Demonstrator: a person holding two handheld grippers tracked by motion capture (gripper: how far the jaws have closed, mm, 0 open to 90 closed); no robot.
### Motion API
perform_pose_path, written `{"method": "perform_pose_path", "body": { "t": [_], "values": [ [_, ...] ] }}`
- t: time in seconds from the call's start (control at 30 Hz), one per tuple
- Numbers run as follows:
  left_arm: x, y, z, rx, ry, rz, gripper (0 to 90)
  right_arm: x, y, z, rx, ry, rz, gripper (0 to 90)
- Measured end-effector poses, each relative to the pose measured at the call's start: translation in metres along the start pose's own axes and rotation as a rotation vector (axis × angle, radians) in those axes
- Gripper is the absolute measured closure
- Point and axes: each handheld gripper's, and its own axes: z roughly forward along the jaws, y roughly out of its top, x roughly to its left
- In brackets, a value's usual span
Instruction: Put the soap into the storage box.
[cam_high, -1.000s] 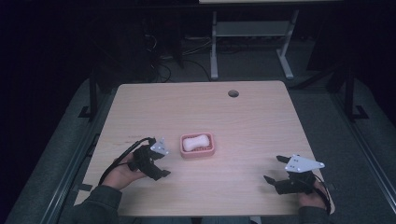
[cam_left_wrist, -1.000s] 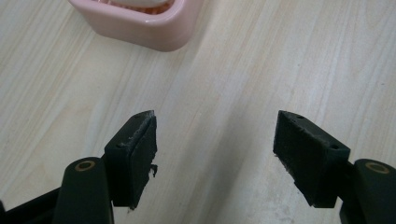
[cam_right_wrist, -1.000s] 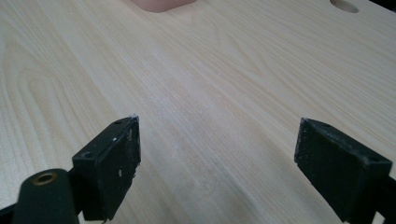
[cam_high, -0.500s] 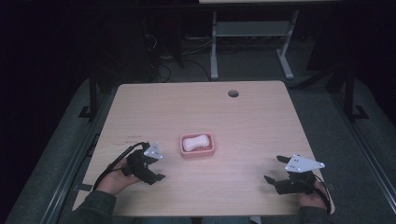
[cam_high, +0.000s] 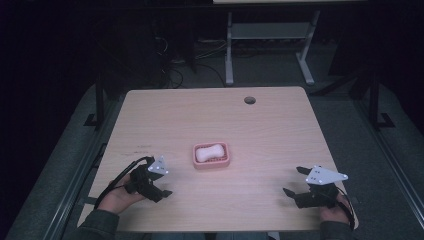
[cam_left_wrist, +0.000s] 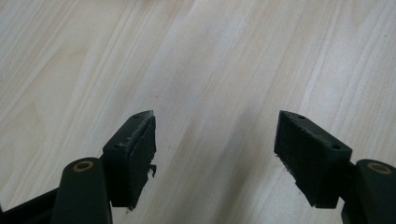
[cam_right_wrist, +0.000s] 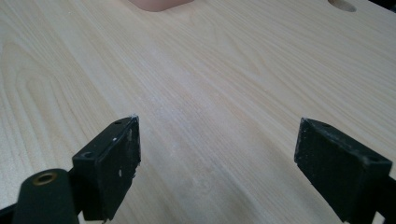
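Both my left claw (cam_high: 159, 187) and right claw (cam_high: 296, 184) gape empty, well apart from the soap (cam_high: 209, 152); reaching carelessly, I could knock its pink dish (cam_high: 212, 163) across the tabletop (cam_high: 210, 115).

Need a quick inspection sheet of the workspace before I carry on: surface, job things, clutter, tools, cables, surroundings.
Surface: wooden table, round hole near far edge.
Job's things: pink soap dish mid-table, white soap bar lying in it.
Clutter: nothing seen.
Tools: left tool open, nothing between jaws, near-left of dish; right tool open, nothing between jaws, near-right.
Cables: black cable loops from left tool.
Surroundings: dark floor, desk frame and loose cables beyond table.
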Motion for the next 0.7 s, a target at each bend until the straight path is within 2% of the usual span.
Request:
{"method": "perform_pose_path", "body": {
  "t": [0.17, 0.2, 0.33, 0.37, 0.57, 0.6, 0.7],
  "values": [
    [-0.001, -0.004, -0.002, -0.002, 0.01, 0.005, 28.6, 0.0, 0.0, 0.0, 0.0, -0.001, -0.001, 13.7],
    [-0.001, -0.005, -0.002, -0.005, 0.006, -0.005, 28.6, 0.0, 0.0, 0.0, 0.0, -0.001, -0.001, 13.8],
    [-0.001, -0.008, -0.002, -0.005, 0.013, -0.002, 28.0, 0.0, 0.0, 0.0, 0.0, -0.001, -0.001, 13.7],
    [-0.002, -0.01, -0.002, -0.009, 0.008, -0.014, 27.9, 0.0, 0.0, 0.0, 0.0, -0.001, 0.0, 13.7],
    [-0.004, -0.017, -0.002, -0.002, 0.015, -0.015, 27.6, -0.001, -0.001, 0.0, -0.001, 0.0, -0.001, 13.7],
    [-0.005, -0.019, -0.001, -0.004, 0.009, -0.029, 27.6, -0.001, -0.001, 0.0, 0.0, 0.001, 0.002, 13.7],
    [-0.008, -0.024, -0.001, -0.008, 0.021, -0.028, 27.6, -0.001, 0.0, 0.0, 0.002, 0.003, 0.001, 13.7]
  ]
}}
